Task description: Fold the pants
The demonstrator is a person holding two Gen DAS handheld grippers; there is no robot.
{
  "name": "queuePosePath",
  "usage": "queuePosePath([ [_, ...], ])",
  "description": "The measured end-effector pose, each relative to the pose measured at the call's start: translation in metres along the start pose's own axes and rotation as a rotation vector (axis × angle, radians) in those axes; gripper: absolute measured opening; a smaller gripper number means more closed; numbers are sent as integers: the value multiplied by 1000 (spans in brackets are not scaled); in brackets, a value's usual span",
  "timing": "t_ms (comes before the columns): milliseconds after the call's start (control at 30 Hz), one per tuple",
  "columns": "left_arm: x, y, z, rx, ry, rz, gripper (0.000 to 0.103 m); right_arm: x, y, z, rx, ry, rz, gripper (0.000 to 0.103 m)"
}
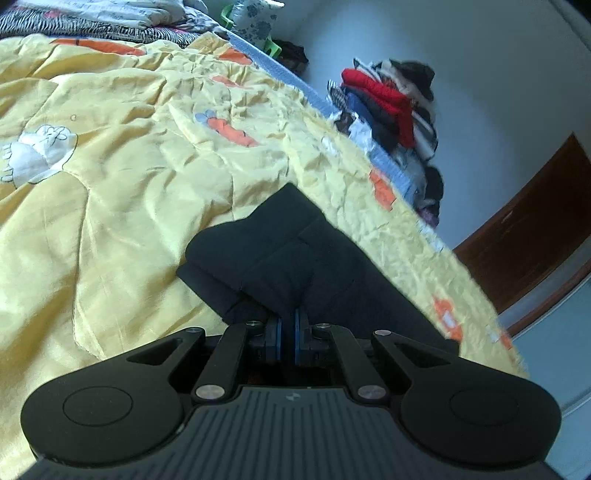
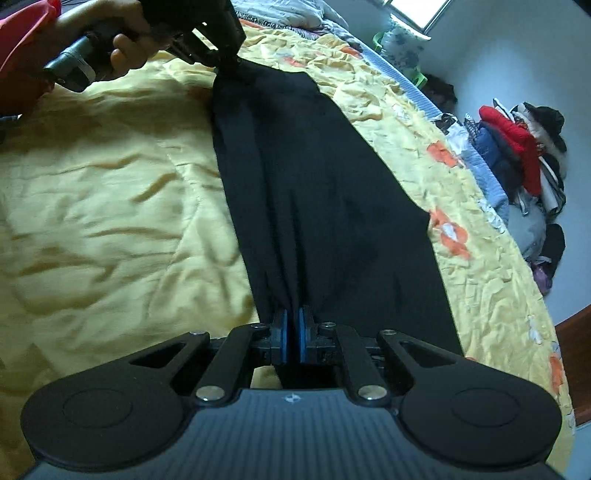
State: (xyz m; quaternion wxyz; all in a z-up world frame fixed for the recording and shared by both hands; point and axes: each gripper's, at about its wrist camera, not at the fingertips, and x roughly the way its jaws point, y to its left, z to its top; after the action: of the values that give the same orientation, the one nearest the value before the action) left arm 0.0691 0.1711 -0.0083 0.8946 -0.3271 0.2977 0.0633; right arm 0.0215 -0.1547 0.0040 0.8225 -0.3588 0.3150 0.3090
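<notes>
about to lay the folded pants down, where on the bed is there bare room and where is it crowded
Free: the wide yellow quilt on the side of the black pants away from the bed edge. Tighter: the narrow quilt strip between the pants and that edge. Crowded: bedding at the far end, and the clothes pile off the bed.

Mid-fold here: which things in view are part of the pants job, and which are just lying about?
In the job:
- long black fabric pants, stretched over the yellow quilt
- left gripper, shut on one end
- right gripper, shut on the other end

Lying about:
- yellow carrot-print quilt
- heap of red and dark clothes by the wall
- green plastic stool
</notes>
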Motion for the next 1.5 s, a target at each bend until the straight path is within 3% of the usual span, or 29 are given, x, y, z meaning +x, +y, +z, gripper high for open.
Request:
queuePosePath([
  [367,-1,-4,-6,58,7,58,12,-1,3,-6,27,-5,5,6],
  [433,-1,-5,-6,52,12,70,21,1,2,-7,52,-13,2,6],
  [567,-17,-10,-4,42,5,98,25,-5,-5,-12,124,-35,17,7],
  [667,-35,-24,-6,125,-36,165,29,-22,-15,-21,190,-82,46,7],
  [733,-46,-36,-10,174,-67,170,33,-32,-26,-31,282,-116,44,7],
  [833,-52,-61,-20,266,-78,134,44,-31,-39,-53,404,-80,22,8],
  [900,-47,-83,-33,362,-62,88,51,-25,-41,-67,457,-30,52,8],
  [1000,-33,-115,-57,471,-8,33,53,-43,-40,-83,509,-102,40,8],
  [1100,-14,-144,-88,578,51,-27,55,-67,-64,-111,684,-191,-51,8],
  [1233,7,-168,-128,724,74,-16,56,-97,-114,-171,1022,-244,-252,13],
  [1300,13,-172,-143,780,67,3,59,-107,-139,-206,1187,-249,-334,32],
  [1400,12,-174,-162,869,6,37,66,-113,-171,-253,1414,-321,-343,64],
  [1500,10,-170,-174,915,-54,57,72,-105,-197,-291,1625,-403,-258,64],
])
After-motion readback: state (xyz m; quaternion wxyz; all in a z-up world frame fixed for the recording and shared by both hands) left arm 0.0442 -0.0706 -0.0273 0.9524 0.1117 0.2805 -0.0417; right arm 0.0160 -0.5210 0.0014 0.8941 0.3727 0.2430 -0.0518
